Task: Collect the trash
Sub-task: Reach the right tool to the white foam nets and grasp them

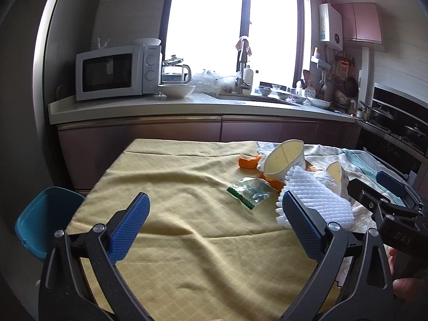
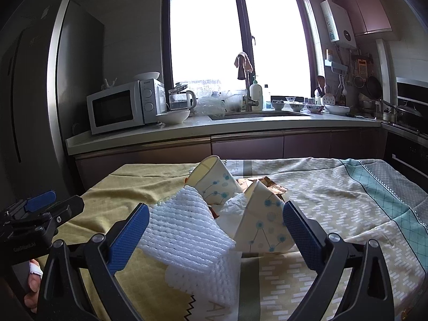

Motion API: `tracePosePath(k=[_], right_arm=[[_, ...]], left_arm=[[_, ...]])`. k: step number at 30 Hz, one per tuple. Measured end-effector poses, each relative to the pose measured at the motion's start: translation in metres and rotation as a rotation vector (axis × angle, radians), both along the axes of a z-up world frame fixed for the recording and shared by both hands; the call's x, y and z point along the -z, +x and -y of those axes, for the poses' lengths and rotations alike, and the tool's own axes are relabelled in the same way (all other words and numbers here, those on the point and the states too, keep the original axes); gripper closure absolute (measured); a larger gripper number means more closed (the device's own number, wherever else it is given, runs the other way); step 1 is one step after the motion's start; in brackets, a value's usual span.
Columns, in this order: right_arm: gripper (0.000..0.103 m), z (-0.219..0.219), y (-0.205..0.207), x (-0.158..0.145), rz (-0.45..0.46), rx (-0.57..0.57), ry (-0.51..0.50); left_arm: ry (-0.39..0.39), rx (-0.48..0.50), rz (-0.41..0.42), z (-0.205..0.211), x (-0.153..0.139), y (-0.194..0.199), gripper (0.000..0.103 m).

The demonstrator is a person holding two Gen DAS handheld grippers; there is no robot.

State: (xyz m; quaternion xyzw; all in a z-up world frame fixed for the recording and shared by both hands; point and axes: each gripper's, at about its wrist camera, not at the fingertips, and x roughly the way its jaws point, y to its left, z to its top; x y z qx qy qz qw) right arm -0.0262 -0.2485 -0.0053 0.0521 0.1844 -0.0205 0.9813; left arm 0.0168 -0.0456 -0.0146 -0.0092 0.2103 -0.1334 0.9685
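Trash heaped on the cloth-covered surface (image 1: 165,182), toward its far right part: white foam fruit netting (image 2: 187,230), two tipped paper cups, crumpled tissue (image 2: 235,204), orange peel pieces (image 1: 247,162) and a clear plastic bag with a green strip (image 1: 250,191).

Foam netting nearest, lying partly over the seam between yellow cloth (image 2: 128,184) and patterned white-and-teal cloth (image 2: 347,198), touching the near paper cup (image 2: 264,224). Near cup on its side with blue dot print showing; far paper cup (image 2: 214,179) tilted behind it, mouth turned left. Tissue tucked between the two cups. Brown wrapper (image 2: 272,184) just behind the near cup. Plastic bag flat on the yellow cloth, left of the netting and apart from it. Peel beside and under the far cup.

Left tool (image 1: 215,220) spread wide above the yellow cloth, nothing between the blue pads (image 1: 128,227); right pad edge overlapping the netting in view, contact impossible to judge. Right tool (image 2: 215,227) likewise spread wide, pads either side of netting and near cup, gripping nothing.

Blue bin (image 1: 45,219) low at the left edge of the surface. Beyond: kitchen counter (image 1: 187,107) with microwave (image 1: 117,72), glass kettle (image 1: 175,71), white bowl (image 1: 176,90), sink faucet (image 1: 242,61), bright window (image 1: 232,21), fridge (image 2: 34,101) at far left.
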Motion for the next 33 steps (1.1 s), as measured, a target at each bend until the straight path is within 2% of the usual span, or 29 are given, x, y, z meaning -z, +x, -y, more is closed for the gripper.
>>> tracePosePath(k=[3,7,14,16,18,24,27,31,33], right_arm=[[0.006,0.015,0.007,0.002,-0.028,0.021,0.029],[0.006,0.030,0.018,0.005,-0.062,0.043,0.042],[0.009,0.044,0.040,0.014,-0.131,0.050,0.039],[0.012,0.045,0.044,0.017,-0.150,0.038,0.044],[0.020,0.045,0.048,0.020,-0.169,0.028,0.047],[0.040,0.053,0.049,0.028,-0.207,0.013,0.086],[0.047,0.060,0.046,0.030,-0.222,0.016,0.107],[0.052,0.071,0.040,0.034,-0.238,0.029,0.136],[0.056,0.074,0.038,0.036,-0.247,0.039,0.136]], left_arm=[[-0.016,0.077,-0.047,0.013,0.004,0.006,0.005],[-0.084,0.191,-0.164,0.027,0.015,0.022,0.008],[-0.155,0.304,-0.338,0.054,0.045,0.057,0.034],[-0.171,0.330,-0.369,0.061,0.052,0.064,0.043],[-0.194,0.356,-0.392,0.065,0.057,0.070,0.056],[-0.241,0.391,-0.430,0.069,0.062,0.081,0.077],[-0.264,0.399,-0.440,0.064,0.063,0.085,0.085],[-0.277,0.426,-0.439,0.058,0.059,0.079,0.083],[-0.265,0.442,-0.429,0.060,0.057,0.076,0.064]])
